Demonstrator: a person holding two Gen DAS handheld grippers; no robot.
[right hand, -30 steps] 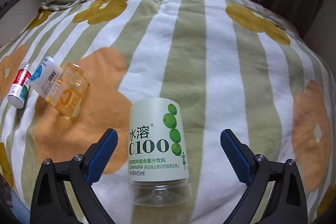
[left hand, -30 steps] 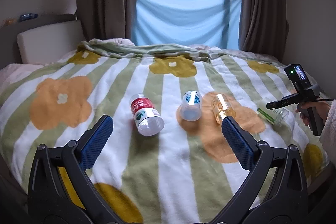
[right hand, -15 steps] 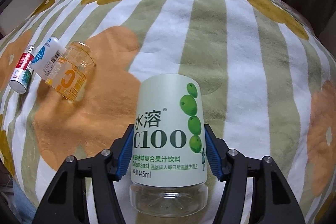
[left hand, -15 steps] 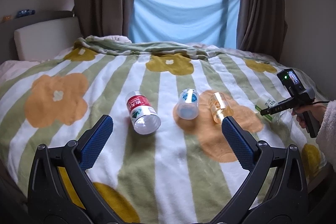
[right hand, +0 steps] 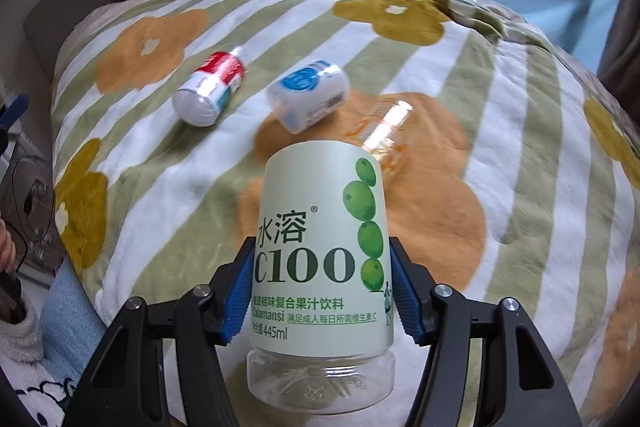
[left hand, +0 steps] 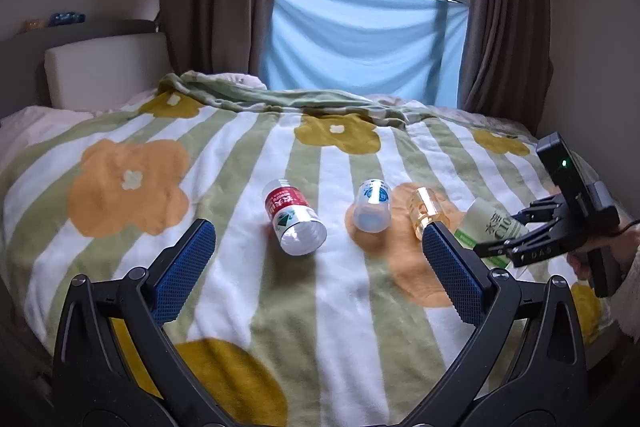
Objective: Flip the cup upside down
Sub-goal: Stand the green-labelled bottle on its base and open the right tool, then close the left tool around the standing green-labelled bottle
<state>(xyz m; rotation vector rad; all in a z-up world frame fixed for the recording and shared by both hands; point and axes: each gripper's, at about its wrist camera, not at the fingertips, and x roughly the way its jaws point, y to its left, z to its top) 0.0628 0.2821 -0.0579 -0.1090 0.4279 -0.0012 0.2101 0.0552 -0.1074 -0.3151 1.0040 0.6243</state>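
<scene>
The green-labelled C100 cup (right hand: 320, 259), cut from a clear bottle, is clamped between the blue pads of my right gripper (right hand: 322, 287), lifted off the blanket with its clear base towards the camera. In the left wrist view the same cup (left hand: 494, 227) shows at the far right, tilted in the right gripper (left hand: 520, 239). My left gripper (left hand: 316, 267) is open and empty, hovering above the blanket's near part.
Three other cut-bottle cups lie on their sides on the flowered blanket (left hand: 224, 163): a red-labelled one (left hand: 294, 221), a blue-labelled one (left hand: 372, 207) and an orange one (left hand: 426, 211). A headboard stands at the back left, a window with curtains behind.
My right gripper closed on the green-labelled cup, lifted it off the blanket and swung to the left. My left gripper stayed open and drew back slightly.
</scene>
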